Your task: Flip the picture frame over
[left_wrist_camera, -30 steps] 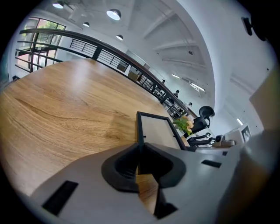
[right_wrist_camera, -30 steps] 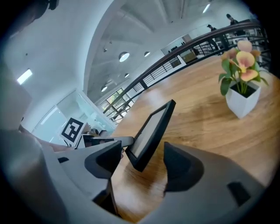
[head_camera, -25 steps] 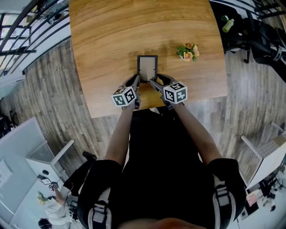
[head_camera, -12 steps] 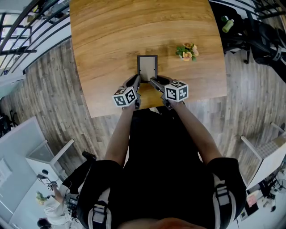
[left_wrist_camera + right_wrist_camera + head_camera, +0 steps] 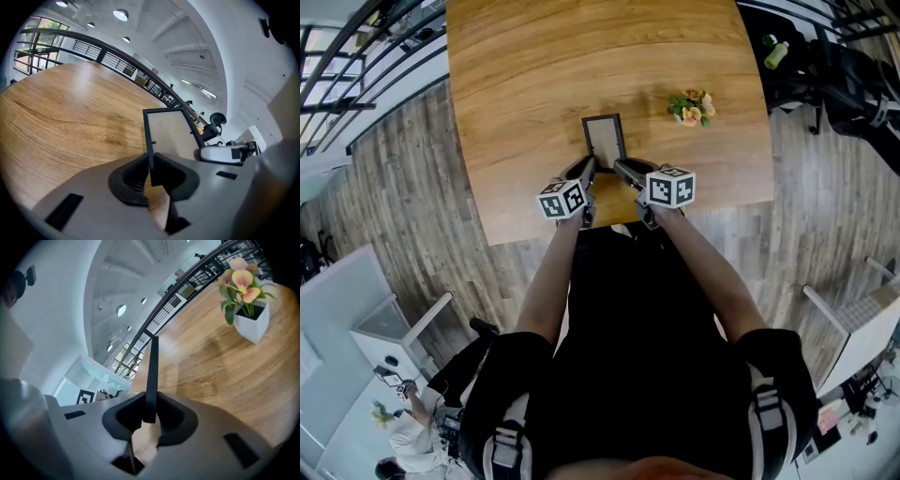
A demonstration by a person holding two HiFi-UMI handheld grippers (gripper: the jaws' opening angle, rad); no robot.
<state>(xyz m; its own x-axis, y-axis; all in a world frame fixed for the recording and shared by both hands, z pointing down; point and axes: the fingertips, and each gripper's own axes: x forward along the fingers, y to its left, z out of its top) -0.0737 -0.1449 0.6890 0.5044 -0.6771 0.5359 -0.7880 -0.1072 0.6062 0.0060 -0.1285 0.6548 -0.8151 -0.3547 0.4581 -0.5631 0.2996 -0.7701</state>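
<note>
Pinching the picture frame [image 5: 605, 139] near the 6 o'clock edge of the table [image 5: 516, 84], with left gripper [image 5: 587, 166] clamped on one bottom corner and right gripper [image 5: 622, 167] (jaws just closing) on the other; best rolled evenly with both wrists, clear of flowers [image 5: 694, 107] at 2 o'clock.

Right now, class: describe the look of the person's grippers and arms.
The left gripper and right gripper are grey plastic with dark rounded pads; each carries a white cube with black square markers. Arms are bare below a black top with buckled shoulder straps. The right gripper's jaws have just been closing on the black rectangular picture frame.
</note>
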